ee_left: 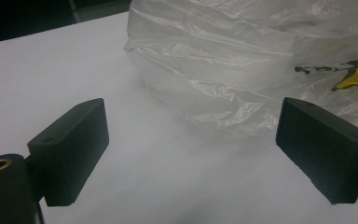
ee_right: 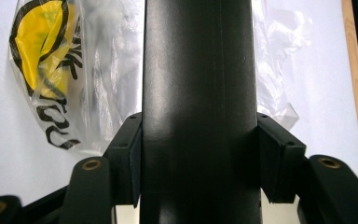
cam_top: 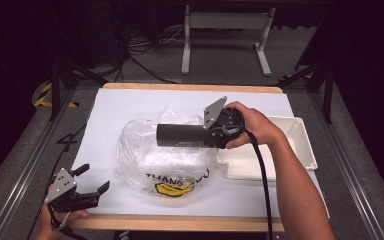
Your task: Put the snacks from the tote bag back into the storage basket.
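Fingers [ee_right: 277,161] of the right gripper [ee_right: 198,154] clamped flat on both sides of a dark cylinder [cam_top: 182,135], gripped near one end so most of the length sticks out ahead, hanging over the plastic bag [cam_top: 165,160]. Looks rigid and smooth, probably a bit slick, and held that far from its middle likely wants to droop or twist, so a grip closer to the middle seems safer if it turns out heavy. Left gripper [cam_top: 87,182] spread wide open with nothing between, sitting low at the near edge of the tabletop [cam_top: 110,107], bag just ahead and off to one side of those fingers [ee_left: 70,154]. Bag itself thin, crinkly, see-through, with something pale and blocky inside; soft and slippery, so best pinched by a fold of loose film rather than the bulk. White tray [cam_top: 300,145] beside the right hand [cam_top: 255,125], away from the bag. Can't tell the cylinder's weight from here.
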